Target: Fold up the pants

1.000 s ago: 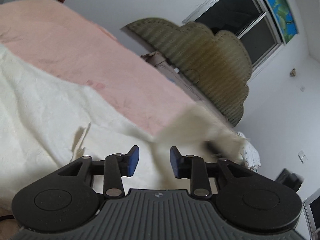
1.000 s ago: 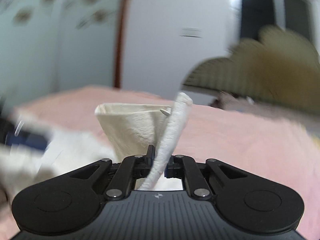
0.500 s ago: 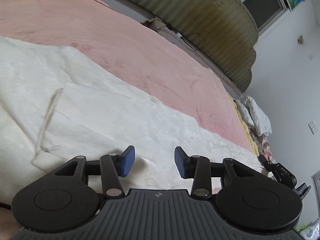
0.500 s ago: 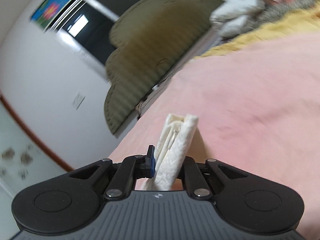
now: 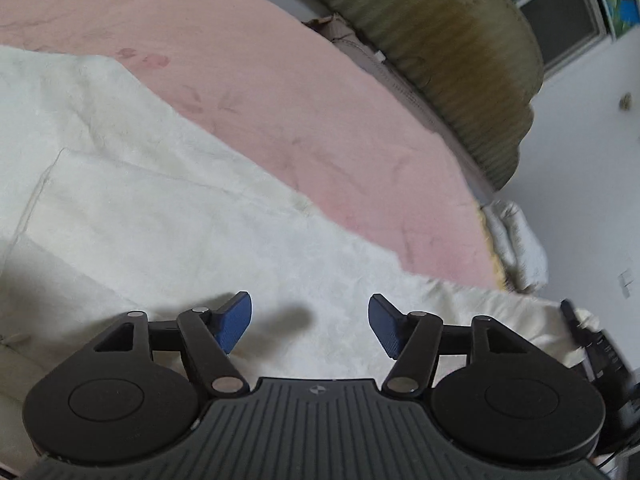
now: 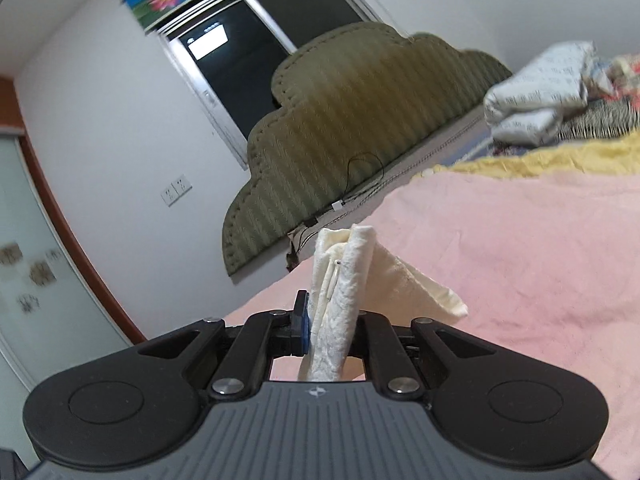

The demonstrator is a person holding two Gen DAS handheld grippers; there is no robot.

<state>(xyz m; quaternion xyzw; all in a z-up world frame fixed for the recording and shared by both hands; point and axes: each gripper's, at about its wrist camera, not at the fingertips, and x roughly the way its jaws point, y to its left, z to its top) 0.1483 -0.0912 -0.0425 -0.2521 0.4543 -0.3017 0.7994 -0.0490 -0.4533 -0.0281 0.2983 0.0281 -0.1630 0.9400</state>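
pants (image 5: 168, 216) lying spread on the pink bed (image 5: 280, 92), fold barely begun, most folding left | right gripper (image 6: 326, 332) pinching a bunched edge, lifting it | left gripper (image 5: 310, 322) hovering over cloth, jaws opening, gripping nothing

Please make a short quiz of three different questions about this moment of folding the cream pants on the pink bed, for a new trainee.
1. True or false: the right gripper is shut on a bunched piece of the cream textured fabric pants.
2. Which cover lies under the pants? A) pink bedspread B) blue quilt C) grey mat
3. Fill in: between the blue pads of the left gripper there is ____.

Key: 1 true. 2 A, the pink bedspread. 3 nothing; its jaws are opening above the flat fabric.
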